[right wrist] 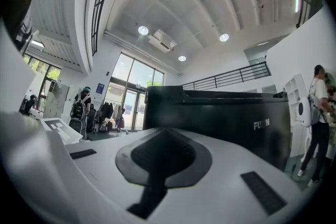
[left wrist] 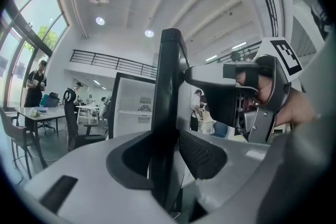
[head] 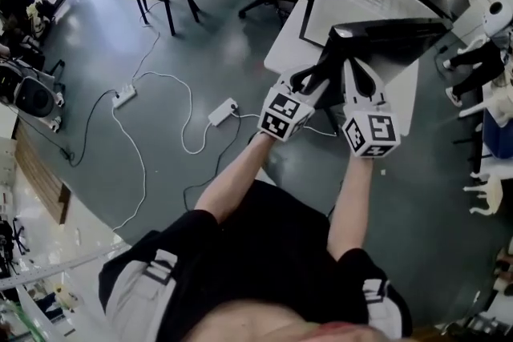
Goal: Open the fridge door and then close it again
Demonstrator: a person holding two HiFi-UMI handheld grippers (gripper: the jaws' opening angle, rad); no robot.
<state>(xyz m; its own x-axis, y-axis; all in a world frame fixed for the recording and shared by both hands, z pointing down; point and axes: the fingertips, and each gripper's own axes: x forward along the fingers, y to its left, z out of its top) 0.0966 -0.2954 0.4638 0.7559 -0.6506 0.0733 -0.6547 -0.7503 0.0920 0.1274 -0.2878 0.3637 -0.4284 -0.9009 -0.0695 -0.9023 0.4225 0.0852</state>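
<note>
Overhead, level views sharing door (head: 393, 32)

fridge door (left wrist: 169, 113): smooth black, low sheen | left gripper pads (left wrist: 202, 155): matt black, fine-textured, rubbery | floor (head: 200, 36): smooth grey, faint gloss

Person's wearing a black tee (head: 276, 240) and light grey bottoms (head: 132, 296) with black strap bits near the waist, can't tell if they're shorts. The left gripper (head: 327, 60) and right gripper (head: 359, 64) look the same up close: smooth pale grey shells, dark slots on top, and black pads (left wrist: 202, 155) with a fine dotted texture. Each has a white cube (head: 284, 114) with black square markers on its faces.
</note>
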